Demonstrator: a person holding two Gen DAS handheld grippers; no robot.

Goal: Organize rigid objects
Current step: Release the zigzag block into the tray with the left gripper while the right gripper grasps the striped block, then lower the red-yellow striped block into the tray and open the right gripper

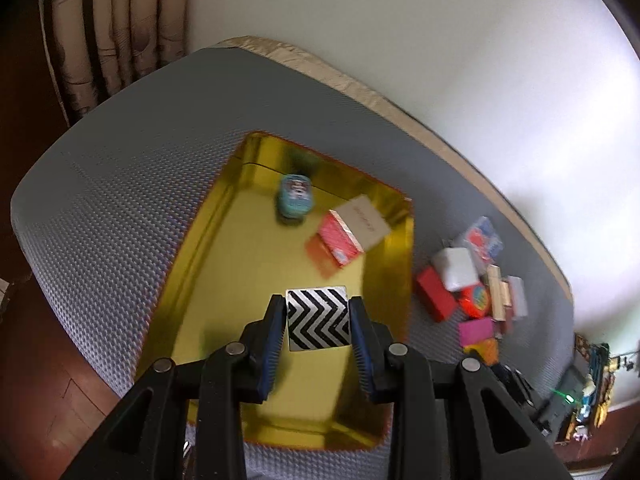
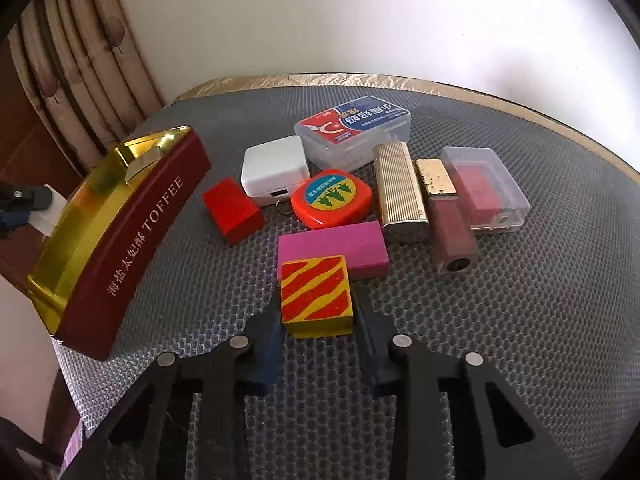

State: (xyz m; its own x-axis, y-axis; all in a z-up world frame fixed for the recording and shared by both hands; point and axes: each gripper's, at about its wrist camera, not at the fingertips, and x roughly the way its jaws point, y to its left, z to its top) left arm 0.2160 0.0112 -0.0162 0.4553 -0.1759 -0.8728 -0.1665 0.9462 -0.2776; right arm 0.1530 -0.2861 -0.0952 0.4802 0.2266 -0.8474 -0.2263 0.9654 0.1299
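Left gripper [image 1: 319, 320] clamps zigzag block [image 1: 318, 318] over tin [image 1: 192, 240]; right gripper [image 2: 316, 320] grips striped block [image 2: 316, 294]

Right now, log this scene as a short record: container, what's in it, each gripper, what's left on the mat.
container: gold-lined toffee tin, open, on the grey mat
in tin: teal toy, red box
left gripper: shut on the black-and-white zigzag block, over the tin
right gripper: jaws around the red-and-yellow striped block; contact unclear
left on mat: red block, white charger, orange tape measure, pink block, others
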